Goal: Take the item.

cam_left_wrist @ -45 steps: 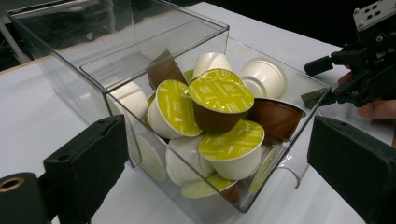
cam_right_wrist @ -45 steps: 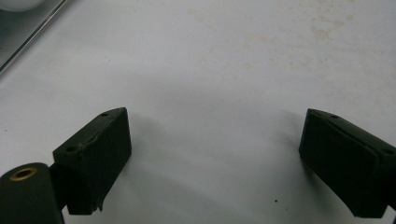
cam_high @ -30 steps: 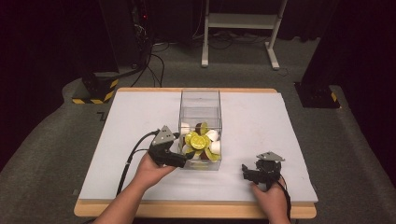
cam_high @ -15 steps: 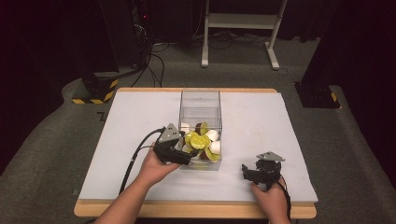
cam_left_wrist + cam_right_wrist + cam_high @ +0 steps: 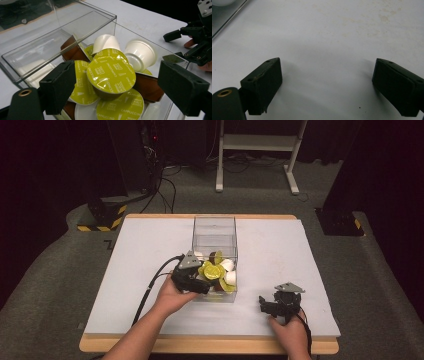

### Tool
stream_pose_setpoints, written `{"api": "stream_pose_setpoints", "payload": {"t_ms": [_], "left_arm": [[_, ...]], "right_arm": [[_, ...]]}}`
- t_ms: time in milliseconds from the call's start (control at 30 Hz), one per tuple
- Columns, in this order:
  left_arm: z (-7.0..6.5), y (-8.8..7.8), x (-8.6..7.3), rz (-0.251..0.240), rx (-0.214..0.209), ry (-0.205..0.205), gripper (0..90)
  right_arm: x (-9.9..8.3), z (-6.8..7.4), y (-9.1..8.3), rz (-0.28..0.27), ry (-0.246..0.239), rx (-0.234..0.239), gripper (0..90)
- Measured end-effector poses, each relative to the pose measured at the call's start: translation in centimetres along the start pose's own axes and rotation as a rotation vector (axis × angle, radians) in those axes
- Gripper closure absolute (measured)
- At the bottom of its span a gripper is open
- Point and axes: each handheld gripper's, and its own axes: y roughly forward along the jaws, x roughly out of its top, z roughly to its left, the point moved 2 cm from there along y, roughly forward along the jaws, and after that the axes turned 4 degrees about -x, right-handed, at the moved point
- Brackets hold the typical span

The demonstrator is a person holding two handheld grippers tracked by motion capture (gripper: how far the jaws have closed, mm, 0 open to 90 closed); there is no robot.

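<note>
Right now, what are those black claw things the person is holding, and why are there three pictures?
They are hand-held grippers, tools with two black jaws that pinch. A person holds one in each hand. One picture looks down from above the white table. The other two come from little cameras riding on each gripper, looking along its jaws.

On the table stands a clear plastic box full of coffee capsules, some with shiny green lids, some white or brown. The left gripper has just been closing its jaws around a green-lidded capsule on top of the pile, but the pads do not press it yet. The right gripper is open over bare table, holding nothing.
</note>
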Motion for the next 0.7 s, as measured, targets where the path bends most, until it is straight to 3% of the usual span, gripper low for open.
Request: {"api": "stream_pose_setpoints", "payload": {"t_ms": [133, 267, 333, 467, 700], "left_arm": [[-0.1, 0.7, -0.2, 0.030, -0.003, 0.013, 15.7], [0.2, 1.2, -0.4, 0.054, 0.020, 0.039, 17.6], [0.3, 1.4, -0.5, 0.050, 0.026, 0.030, 19.3], [0.5, 1.5, -0.6, 0.054, 0.036, 0.063, 24.7], [0.6, 1.6, -0.8, 0.049, 0.036, 0.073, 30.4]], "right_arm": [[0.0, 0.0, 0.0, 0.000, 0.000, 0.000, 9.0], [0.0, 0.0, 0.0, 0.000, 0.000, 0.000, 9.0], [0.0, 0.0, 0.0, 0.000, 0.000, 0.000, 9.0], [0.0, 0.0, 0.0, 0.000, 0.000, 0.000, 9.0], [0.0, 0.0, 0.0, 0.000, 0.000, 0.000, 9.0]]}}
